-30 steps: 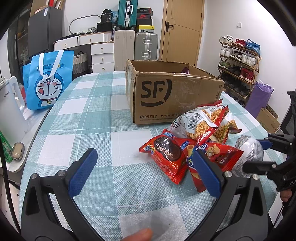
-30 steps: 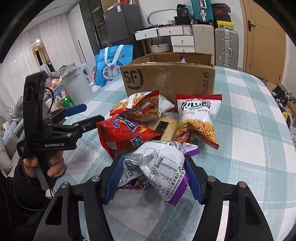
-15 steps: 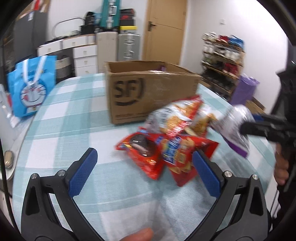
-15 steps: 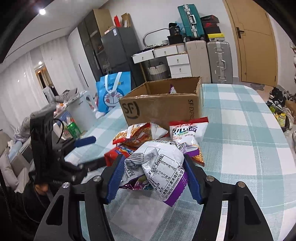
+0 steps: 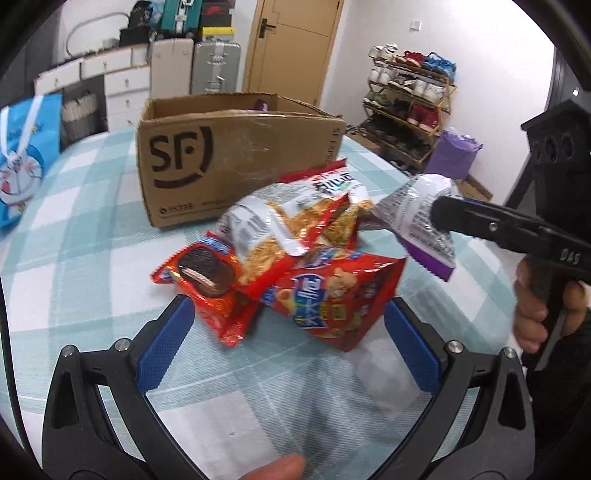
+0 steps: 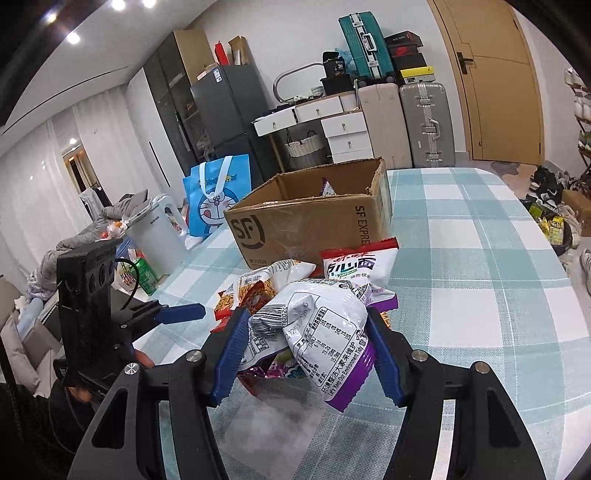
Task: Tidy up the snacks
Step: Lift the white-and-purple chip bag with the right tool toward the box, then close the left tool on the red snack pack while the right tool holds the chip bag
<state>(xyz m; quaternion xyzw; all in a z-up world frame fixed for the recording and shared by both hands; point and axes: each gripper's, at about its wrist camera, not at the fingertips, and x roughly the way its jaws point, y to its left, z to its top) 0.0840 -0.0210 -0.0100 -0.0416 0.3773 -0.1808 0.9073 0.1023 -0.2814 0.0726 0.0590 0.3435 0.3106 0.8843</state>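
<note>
Gripping one silver-and-purple snack bag (image 6: 325,339), the right tool (image 6: 306,354) is hovering before the cardboard box (image 6: 314,225); four packets (image 5: 295,258) are lying there, left tool (image 5: 288,343) released.

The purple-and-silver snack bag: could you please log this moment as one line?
right gripper: shut on purple-and-silver snack bag, lifted | left gripper: open, empty, near red packets | cardboard box: open

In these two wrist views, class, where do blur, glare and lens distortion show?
Left wrist view: motion blur softens the red snack packets and cardboard box. Right wrist view: sharper; ceiling lights flare, the door bows, corners go dark.
</note>
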